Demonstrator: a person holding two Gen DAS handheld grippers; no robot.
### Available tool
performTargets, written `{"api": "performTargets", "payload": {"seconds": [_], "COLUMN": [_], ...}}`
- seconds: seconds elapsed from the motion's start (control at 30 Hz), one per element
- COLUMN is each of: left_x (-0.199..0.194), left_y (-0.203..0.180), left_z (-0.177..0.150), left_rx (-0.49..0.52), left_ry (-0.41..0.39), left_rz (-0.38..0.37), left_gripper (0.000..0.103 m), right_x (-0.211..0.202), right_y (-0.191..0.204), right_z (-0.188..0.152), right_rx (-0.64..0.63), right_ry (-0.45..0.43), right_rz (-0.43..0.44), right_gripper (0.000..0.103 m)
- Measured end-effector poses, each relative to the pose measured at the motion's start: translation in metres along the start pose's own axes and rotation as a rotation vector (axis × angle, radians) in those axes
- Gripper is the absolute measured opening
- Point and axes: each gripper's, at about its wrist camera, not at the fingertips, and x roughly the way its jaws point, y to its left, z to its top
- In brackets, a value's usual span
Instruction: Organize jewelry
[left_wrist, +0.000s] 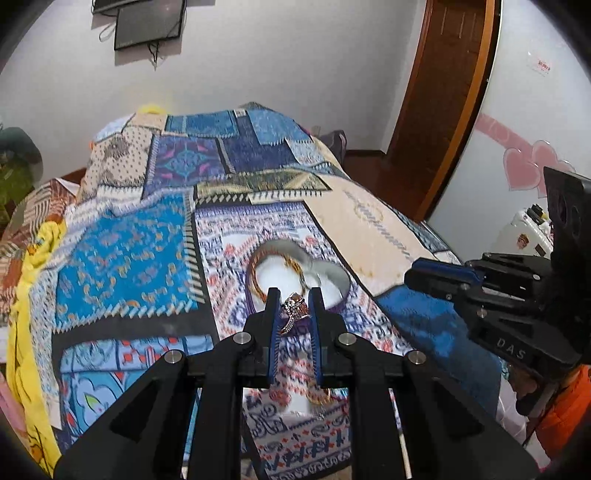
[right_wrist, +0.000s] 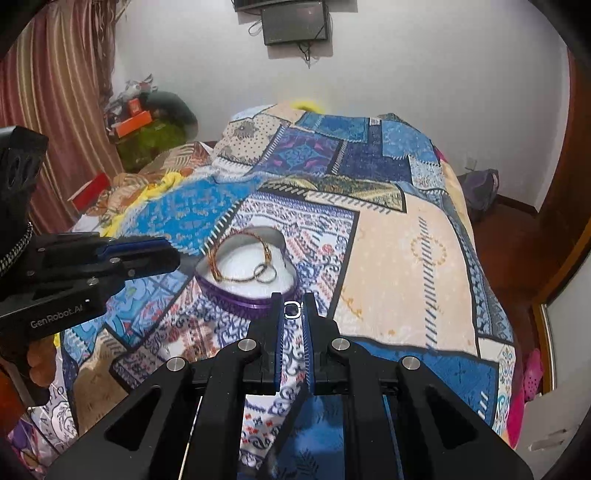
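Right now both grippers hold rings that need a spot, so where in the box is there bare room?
In the heart box the white floor is bare in the middle and near side, bordered by the purple wall. The far side and right are crowded: the gold bangle and two linked rings lie there. The bedspread right of the box is also free.
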Motion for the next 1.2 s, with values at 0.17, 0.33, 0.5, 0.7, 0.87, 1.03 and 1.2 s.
{"api": "performTargets", "payload": {"seconds": [0.17, 0.33, 0.5, 0.7, 0.87, 1.03, 1.2], "left_x": [0.004, 0.013, 0.028, 0.046, 0.061, 0.068, 0.069], "left_y": [0.002, 0.003, 0.008, 0.017, 0.021, 0.022, 0.024], "left_z": [0.012, 0.020, 0.025, 0.025, 0.020, 0.017, 0.018], "left_rx": [0.001, 0.008, 0.000, -0.023, -0.042, -0.047, -0.055], "left_ry": [-0.021, -0.028, -0.013, 0.022, 0.068, 0.088, 0.091], "left_rz": [-0.006, -0.012, -0.022, -0.043, -0.059, -0.061, -0.052], "left_gripper": [0.013, 0.013, 0.013, 0.013, 0.013, 0.013, 0.013], "right_x": [0.007, 0.019, 0.038, 0.058, 0.066, 0.069, 0.075], "right_y": [0.003, 0.007, 0.009, 0.010, 0.010, 0.009, 0.012], "right_z": [0.009, 0.014, 0.017, 0.018, 0.017, 0.016, 0.015], "right_rx": [-0.009, -0.016, -0.018, -0.034, -0.045, -0.043, -0.048], "right_ry": [-0.012, -0.004, 0.029, 0.087, 0.125, 0.142, 0.168], "right_rz": [0.016, 0.037, 0.063, 0.096, 0.099, 0.106, 0.099], "right_gripper": [0.008, 0.008, 0.008, 0.008, 0.008, 0.008, 0.008]}}
